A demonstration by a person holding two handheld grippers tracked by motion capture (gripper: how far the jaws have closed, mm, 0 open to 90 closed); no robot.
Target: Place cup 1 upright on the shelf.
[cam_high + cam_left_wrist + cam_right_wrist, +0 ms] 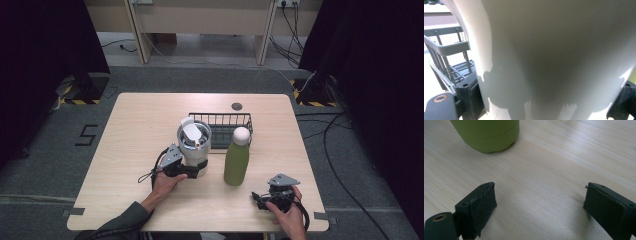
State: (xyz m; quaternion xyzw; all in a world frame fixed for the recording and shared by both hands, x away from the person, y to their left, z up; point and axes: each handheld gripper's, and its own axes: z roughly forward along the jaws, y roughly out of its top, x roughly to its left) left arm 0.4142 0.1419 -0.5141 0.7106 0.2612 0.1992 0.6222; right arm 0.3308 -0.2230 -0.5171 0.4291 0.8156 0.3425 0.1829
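A pale grey tumbler (194, 145) with a white flip lid stands upright near the table's middle, in front of a dark wire basket (222, 119). My left gripper (192, 169) is shut on the tumbler's lower body; in the left gripper view the tumbler (554, 55) sits between the two black pads (471, 97). A green bottle (236, 159) with a white cap stands just right of the tumbler. My right gripper (261, 196) rests low at the front right, open with nothing between its jaws; the bottle's base (487, 135) lies ahead of it.
A small dark round disc (237, 105) is set into the light wooden table (140, 115) near its far edge. The basket's wires (446, 50) stand close beside the tumbler. Black curtains and cables flank the table on the floor.
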